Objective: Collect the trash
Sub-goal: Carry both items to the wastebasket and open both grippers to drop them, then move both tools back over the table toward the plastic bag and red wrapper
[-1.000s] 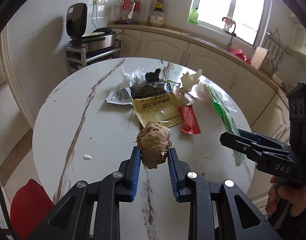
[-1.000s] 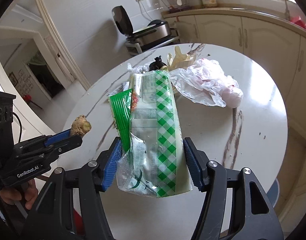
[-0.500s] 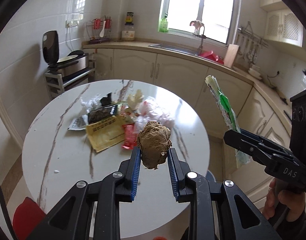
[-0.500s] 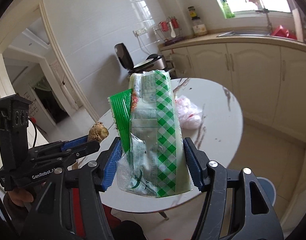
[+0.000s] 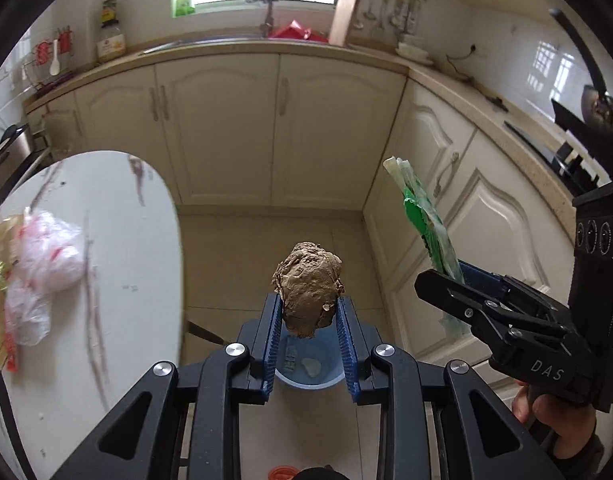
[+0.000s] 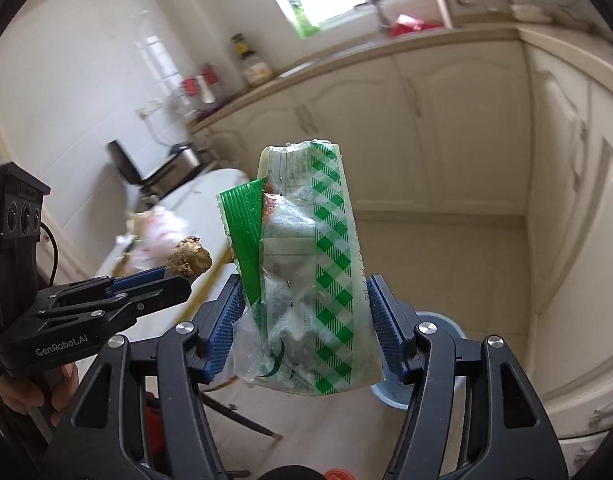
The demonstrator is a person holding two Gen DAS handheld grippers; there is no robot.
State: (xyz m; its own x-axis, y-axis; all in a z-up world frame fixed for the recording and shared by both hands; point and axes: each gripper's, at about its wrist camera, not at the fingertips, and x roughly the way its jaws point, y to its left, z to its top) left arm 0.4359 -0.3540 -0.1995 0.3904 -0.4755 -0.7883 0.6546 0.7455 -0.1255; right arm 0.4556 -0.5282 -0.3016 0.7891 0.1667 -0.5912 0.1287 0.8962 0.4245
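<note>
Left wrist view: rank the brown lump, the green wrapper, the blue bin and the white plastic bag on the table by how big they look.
1. white plastic bag
2. green wrapper and brown lump look alike, so I won't rank them; the lump sits nearest the camera
3. blue bin, partly hidden, farther away

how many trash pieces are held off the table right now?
2: a brown lump clamped in the left gripper, a green checked wrapper in the right gripper. More litter sits on the table.

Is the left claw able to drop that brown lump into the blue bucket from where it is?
Probably yes. The left claw holds the brown lump above the floor, clear of the table, and the open blue bucket shows right beneath it between the fingers, with nothing in between.
</note>
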